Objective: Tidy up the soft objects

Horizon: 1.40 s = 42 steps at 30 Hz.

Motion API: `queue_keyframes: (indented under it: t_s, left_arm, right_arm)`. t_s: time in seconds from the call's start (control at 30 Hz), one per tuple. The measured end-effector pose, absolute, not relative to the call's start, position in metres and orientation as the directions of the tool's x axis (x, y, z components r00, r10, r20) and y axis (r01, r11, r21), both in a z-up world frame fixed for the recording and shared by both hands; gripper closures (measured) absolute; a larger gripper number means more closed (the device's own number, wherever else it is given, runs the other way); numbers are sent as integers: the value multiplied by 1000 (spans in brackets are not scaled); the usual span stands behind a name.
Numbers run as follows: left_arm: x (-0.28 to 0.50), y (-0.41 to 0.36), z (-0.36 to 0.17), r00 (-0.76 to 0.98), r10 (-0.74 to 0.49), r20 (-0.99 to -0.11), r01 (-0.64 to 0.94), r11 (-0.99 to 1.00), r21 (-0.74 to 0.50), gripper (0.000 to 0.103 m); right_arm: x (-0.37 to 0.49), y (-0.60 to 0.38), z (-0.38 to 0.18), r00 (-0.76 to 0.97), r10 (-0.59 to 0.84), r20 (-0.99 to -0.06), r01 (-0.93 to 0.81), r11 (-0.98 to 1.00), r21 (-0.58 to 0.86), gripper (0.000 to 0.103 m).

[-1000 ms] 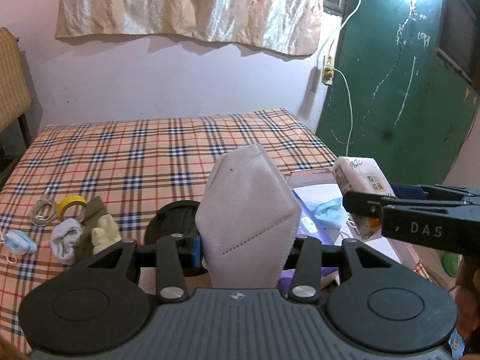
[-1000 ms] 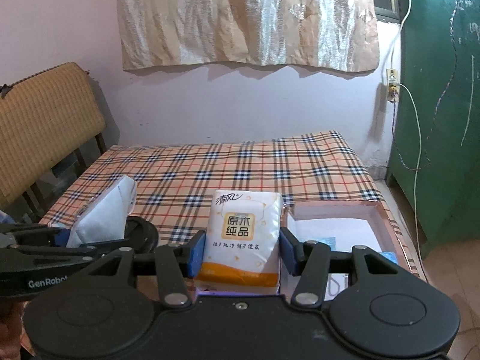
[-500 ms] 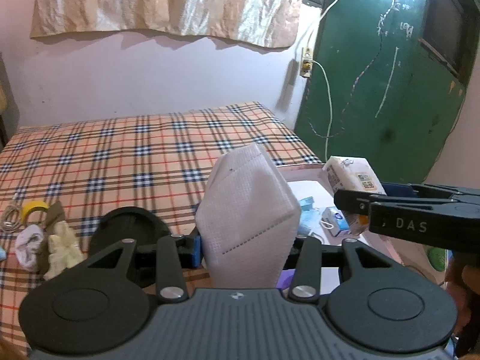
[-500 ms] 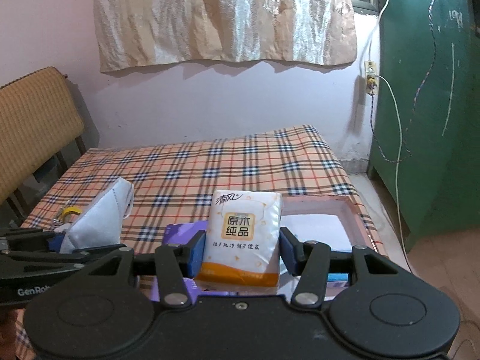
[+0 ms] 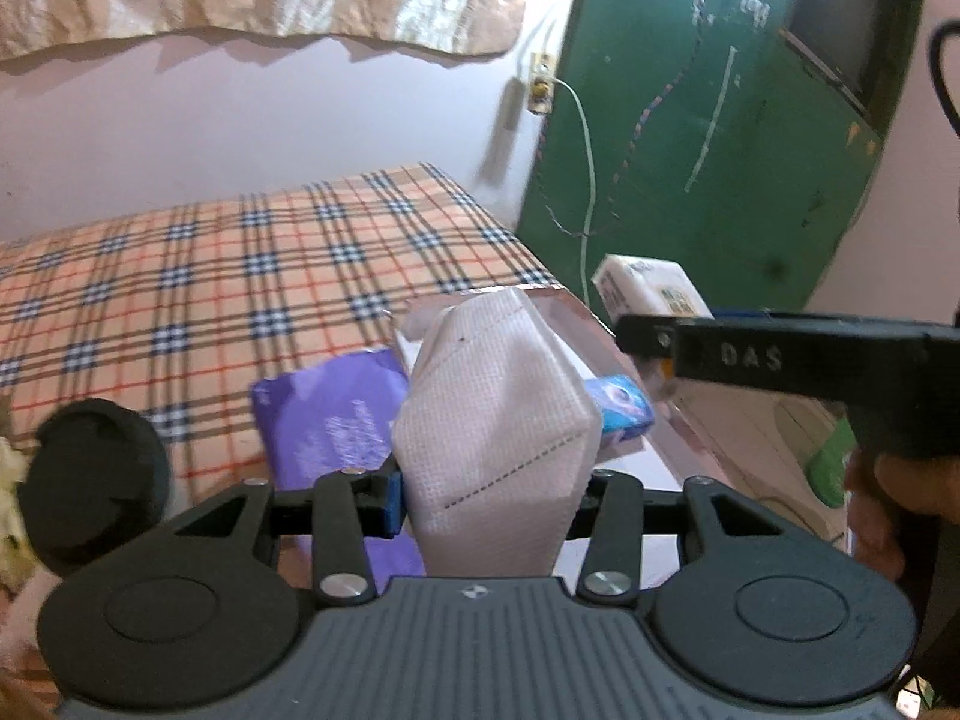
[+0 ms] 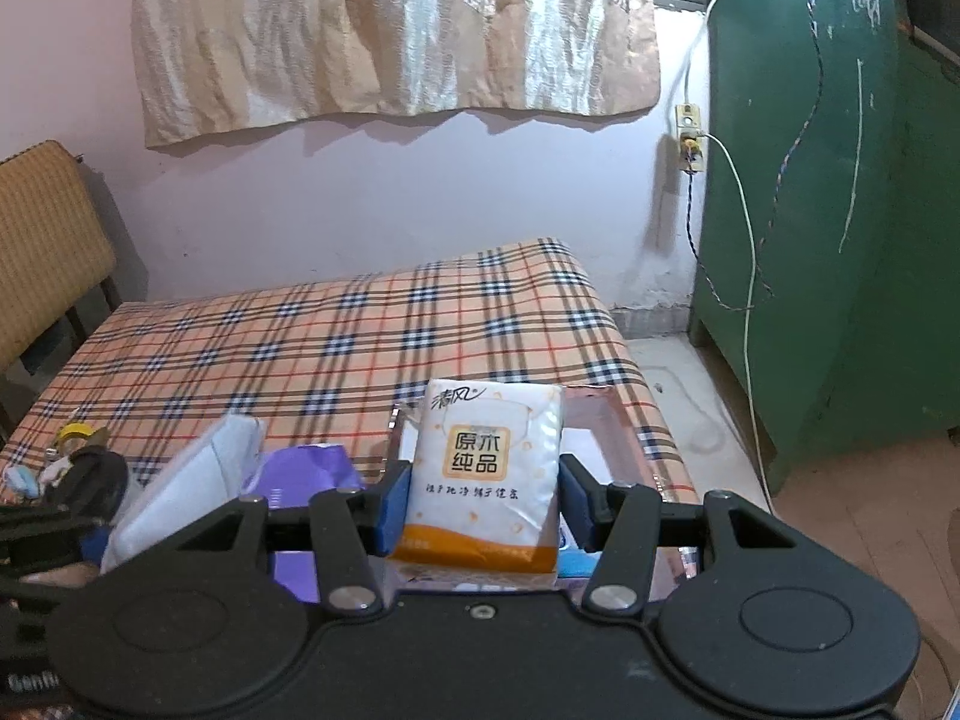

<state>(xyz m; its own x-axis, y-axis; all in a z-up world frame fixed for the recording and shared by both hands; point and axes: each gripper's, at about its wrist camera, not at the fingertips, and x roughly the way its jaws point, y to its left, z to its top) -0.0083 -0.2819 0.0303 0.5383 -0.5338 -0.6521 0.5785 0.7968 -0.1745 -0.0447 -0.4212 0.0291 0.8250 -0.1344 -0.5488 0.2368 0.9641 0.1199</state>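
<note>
The mask [image 5: 492, 414], a folded white woven-textured piece with a stitched dotted seam and an angular, kite-like outline, stands upright between the blue pads of the left gripper [image 5: 489, 489], which is clamped on its lower half. In the right wrist view the same mask [image 6: 180, 492] shows at 9 o'clock as a pale, soft wedge.

The tissue pack [image 6: 483, 471], a glossy white plastic pillow with an orange band at its bottom and a tan label, is pinched upright by the right gripper [image 6: 483, 507], whose blue pads press on both its sides. In the left wrist view the pack [image 5: 651, 291] sits at 2 o'clock, at the tip of the black right gripper, with a hand [image 5: 882, 510] on the handle at 3 o'clock.

Beyond both held things lies an open box [image 6: 606, 420], shallow and rectangular, with pinkish walls and a white floor, at the bed's near corner. A small blue packet [image 5: 621, 414] lies in it, just behind the mask.

A purple pouch [image 5: 330, 414], shiny and crinkled, lies just beside the box at 9 o'clock of the mask.

All rest on a bed [image 6: 336, 348] covered in flat tan plaid cloth. At its 9 o'clock edge is a yellow tape roll [image 6: 75, 433].
</note>
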Motion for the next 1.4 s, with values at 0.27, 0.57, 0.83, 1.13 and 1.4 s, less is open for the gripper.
queue_keyframes:
  t_s: [0.27,0.57,0.83,1.13,1.4]
  left_arm:
    - [-10,-309,15,488,-559,-671,622,762,-183,57]
    - [-3,-330,-4,442,-579,-685,651,732,-199,57]
    - [7,-345,-15,400,-602,-691,678,702,-219,42]
    - [6,-329,-4,450,-597,-664,643,733,-223,33]
    - [-4,-301,27,547,-538,-641,581,796,-172,28]
  right_arm:
    - [-31,-442,18,818,-128,-561,239,962,129,41]
    - [-4,-460,4,804,-106,-585,234,961,146,41]
    - [22,-474,-8,799,-108,-591,239,959,149,38]
    - [15,-474,0,831,-148,-536,271,950,158,28]
    - [-25,-453,27,838,-180,-516,296,943,152,24]
